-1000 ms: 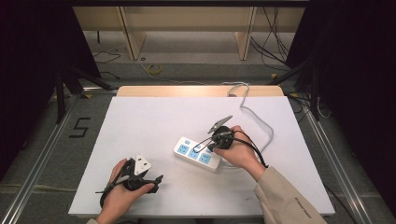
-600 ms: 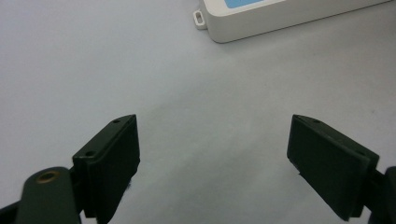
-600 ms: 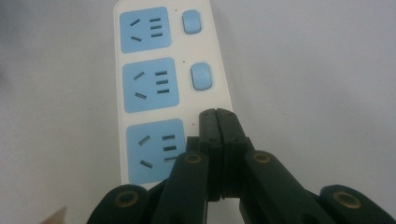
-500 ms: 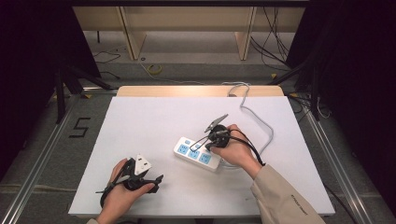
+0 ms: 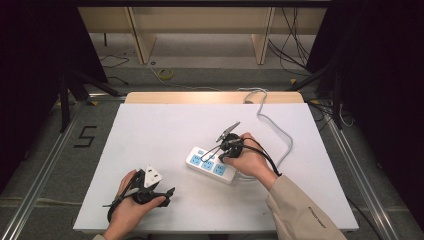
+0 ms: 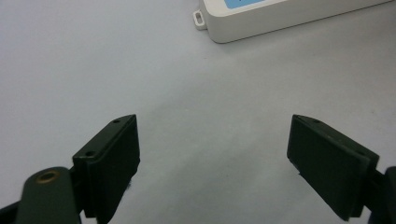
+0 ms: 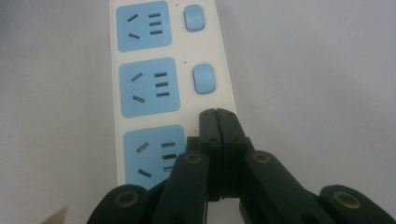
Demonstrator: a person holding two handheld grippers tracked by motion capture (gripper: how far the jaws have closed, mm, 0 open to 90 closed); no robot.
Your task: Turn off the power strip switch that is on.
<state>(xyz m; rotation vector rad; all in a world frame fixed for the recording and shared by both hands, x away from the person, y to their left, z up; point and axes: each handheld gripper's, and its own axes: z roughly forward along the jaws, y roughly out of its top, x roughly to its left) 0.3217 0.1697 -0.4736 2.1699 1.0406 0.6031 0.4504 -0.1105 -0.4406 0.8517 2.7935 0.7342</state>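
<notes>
Right gripper (image 7: 217,114) clenched, empty, tip over nearest blue rocker switch of white three-socket power strip (image 7: 166,84). Advised: press squarely down, strip steadied. Left gripper (image 6: 212,163) released, idle on bench (image 5: 165,125).

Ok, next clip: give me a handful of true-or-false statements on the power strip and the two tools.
1. The right tool has its jaws shut, tip over the power strip where the third switch would sit. True.
2. The left tool is clamped on the strip's end. False: its jaws stand wide apart over bare table, with the strip's end well ahead of them.
3. The strip has three blue sockets. True.
4. A plug sits in the middle socket. False: the sockets in view are empty.
5. The strip's white cable runs off the table's far edge. True.
</notes>
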